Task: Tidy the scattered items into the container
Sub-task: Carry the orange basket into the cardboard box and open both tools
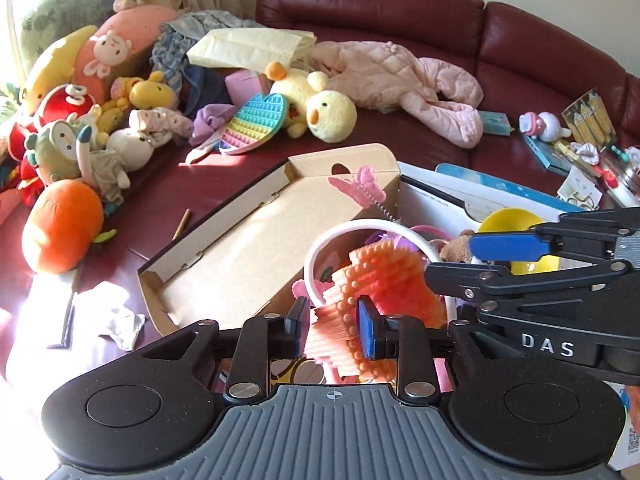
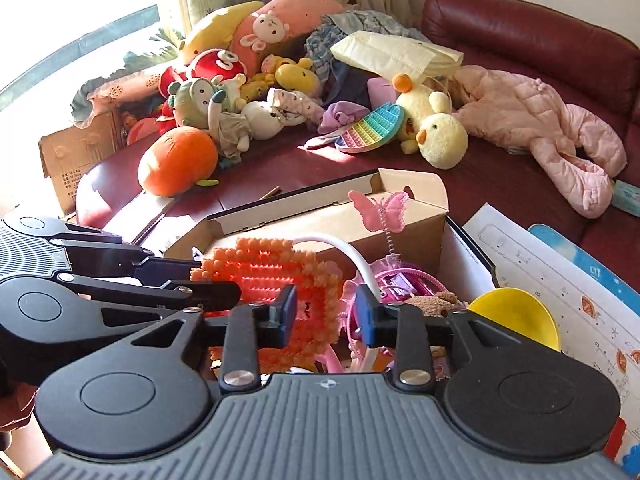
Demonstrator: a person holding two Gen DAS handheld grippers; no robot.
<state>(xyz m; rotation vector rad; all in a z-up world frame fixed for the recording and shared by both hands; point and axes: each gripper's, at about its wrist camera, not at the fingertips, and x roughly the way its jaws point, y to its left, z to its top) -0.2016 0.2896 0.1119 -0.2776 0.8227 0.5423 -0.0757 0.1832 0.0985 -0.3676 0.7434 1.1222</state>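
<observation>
Dark red leather sofa (image 1: 400,4) fills the background, its seat strewn with soft toys: a yellow duck (image 1: 316,108), an orange plush fruit (image 1: 62,226), a rainbow heart-shaped bubble toy (image 1: 256,124) and a pink padded jacket (image 1: 400,76). Nearer the cameras sits the open cardboard box (image 1: 240,248), lid flap raised, with a pink butterfly (image 2: 380,210), a white hoop (image 1: 320,248) and a yellow bowl (image 2: 516,316) among the things in it. Left gripper (image 1: 334,328) is closed on the orange knobbly toy (image 1: 380,276) (a soft, studded thing), held just over the box's contents. Right gripper (image 2: 326,316) hovers beside it with its fingers parted and gripping nothing, the toy just behind its left finger.
</observation>
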